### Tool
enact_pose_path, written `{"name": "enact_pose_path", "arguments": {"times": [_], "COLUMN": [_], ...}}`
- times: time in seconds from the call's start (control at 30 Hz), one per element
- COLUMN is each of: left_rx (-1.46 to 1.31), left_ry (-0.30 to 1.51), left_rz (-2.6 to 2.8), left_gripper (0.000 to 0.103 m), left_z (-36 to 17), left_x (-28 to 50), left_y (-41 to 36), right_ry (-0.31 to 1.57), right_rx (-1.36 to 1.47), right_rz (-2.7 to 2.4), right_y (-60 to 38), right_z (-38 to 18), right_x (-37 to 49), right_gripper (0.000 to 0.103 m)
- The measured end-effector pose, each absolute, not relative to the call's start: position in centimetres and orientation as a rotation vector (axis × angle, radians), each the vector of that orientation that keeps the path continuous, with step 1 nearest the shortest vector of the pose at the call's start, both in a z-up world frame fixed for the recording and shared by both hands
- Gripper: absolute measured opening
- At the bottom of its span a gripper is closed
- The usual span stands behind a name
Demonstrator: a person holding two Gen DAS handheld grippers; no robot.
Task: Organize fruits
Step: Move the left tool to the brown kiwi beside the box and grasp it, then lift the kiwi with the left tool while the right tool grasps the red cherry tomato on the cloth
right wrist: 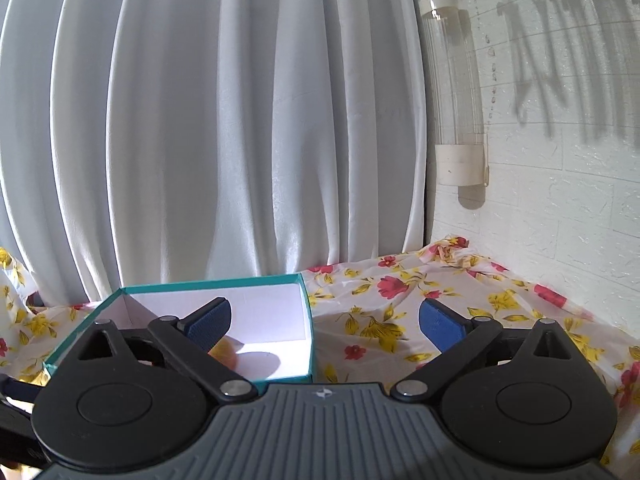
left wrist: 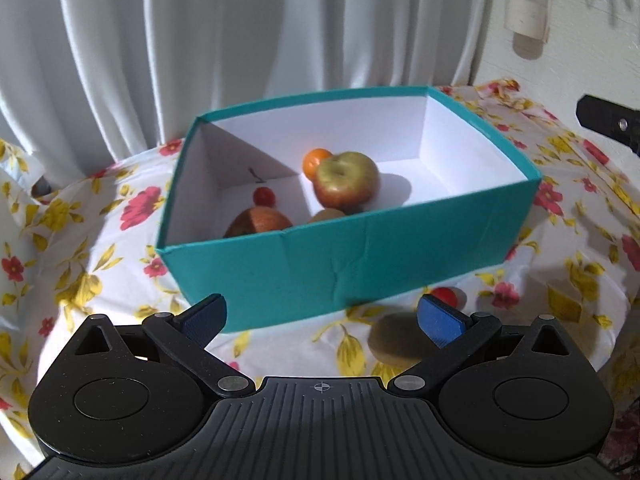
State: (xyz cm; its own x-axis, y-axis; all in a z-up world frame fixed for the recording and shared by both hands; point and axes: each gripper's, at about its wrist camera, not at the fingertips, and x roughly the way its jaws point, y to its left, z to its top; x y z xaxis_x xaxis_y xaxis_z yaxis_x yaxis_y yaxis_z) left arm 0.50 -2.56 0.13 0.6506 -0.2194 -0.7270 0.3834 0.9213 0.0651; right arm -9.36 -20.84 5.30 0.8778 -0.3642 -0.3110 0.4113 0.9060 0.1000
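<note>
Left hand-held gripper (left wrist: 322,316) sits nearest, jaws spread wide, nothing between the blue pads. Just past its right pad, a brown kiwi (left wrist: 394,342) and a small red fruit (left wrist: 445,295) lie on the bench, outside the teal box (left wrist: 360,264), near its front wall. Inside the box: green-red apple (left wrist: 346,184) at mid-floor, an orange (left wrist: 316,162) touching it on the far side, a red cherry (left wrist: 264,196) to the left, a reddish-brown fruit (left wrist: 258,222) against the near-left wall, another brownish fruit (left wrist: 326,215) mostly hidden by the front wall. Right hand-held gripper (right wrist: 324,320) also released, empty, hovering at the box's right edge. Bench wears a floral cloth (right wrist: 400,312); white curtain (right wrist: 240,120) behind, clear tube dispenser (right wrist: 456,92) on the wall far right.
</note>
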Motion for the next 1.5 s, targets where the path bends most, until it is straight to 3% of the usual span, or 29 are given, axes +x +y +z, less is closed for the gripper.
{"name": "enact_pose_path", "arguments": {"times": [0.6, 0.63, 0.7, 0.8, 1.23, 1.5], "left_rx": [0.273, 0.267, 0.264, 0.280, 0.225, 0.200], "left_ry": [0.828, 0.828, 0.832, 0.849, 0.881, 0.831], "left_rz": [-0.430, -0.433, -0.436, -0.447, -0.483, -0.446], "left_gripper": [0.103, 0.102, 0.088, 0.082, 0.073, 0.073], "left_z": [-5.5, -5.5, -5.7, -6.2, -5.9, -1.7], "left_x": [-0.1, 0.0, 0.1, 0.1, 0.5, -0.9], "left_y": [-6.9, -6.9, -7.0, -7.4, -6.7, -3.7], "right_ry": [0.389, 0.395, 0.404, 0.411, 0.423, 0.433], "right_rx": [0.203, 0.202, 0.198, 0.192, 0.188, 0.133], "right_rz": [-0.426, -0.426, -0.430, -0.432, -0.428, -0.420], "right_y": [-21.4, -21.3, -21.2, -21.1, -21.0, -19.6], "right_z": [1.8, 1.7, 1.5, 1.4, 1.3, 1.0], "right_x": [-11.3, -11.3, -11.3, -11.3, -11.5, -10.9], "right_gripper": [0.100, 0.100, 0.100, 0.100, 0.100, 0.100]}}
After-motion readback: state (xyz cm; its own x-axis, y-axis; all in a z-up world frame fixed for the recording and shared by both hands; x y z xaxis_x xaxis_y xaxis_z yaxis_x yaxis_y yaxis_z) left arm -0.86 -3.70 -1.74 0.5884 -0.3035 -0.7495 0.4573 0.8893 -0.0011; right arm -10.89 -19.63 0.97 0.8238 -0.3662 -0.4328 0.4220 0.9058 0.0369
